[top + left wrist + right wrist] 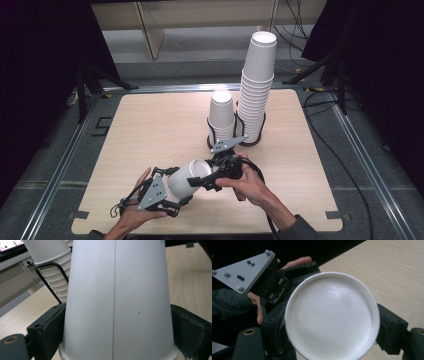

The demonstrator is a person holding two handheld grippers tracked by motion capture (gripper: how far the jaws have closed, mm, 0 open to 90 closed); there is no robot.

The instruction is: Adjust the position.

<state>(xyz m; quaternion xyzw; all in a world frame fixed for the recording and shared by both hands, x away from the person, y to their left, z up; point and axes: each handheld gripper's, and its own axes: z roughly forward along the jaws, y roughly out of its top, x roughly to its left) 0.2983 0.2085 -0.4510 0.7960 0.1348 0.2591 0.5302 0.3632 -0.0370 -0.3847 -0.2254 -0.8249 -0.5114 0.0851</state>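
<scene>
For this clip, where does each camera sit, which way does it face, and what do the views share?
High view: above the person's side, looking forward and down on the table; both hands, left claw and right claw show.
Left gripper view: rides the left claw, looking along the held cup toward the cup stacks; its black jaws flank the cup.
Right gripper view: rides the right claw, facing the cup's closed bottom; behind it, a hand.
Shared: the cup, in all three.

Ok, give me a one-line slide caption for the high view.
Both grippers, left and right, grip one white paper cup above the table, two cup stacks behind.
</scene>
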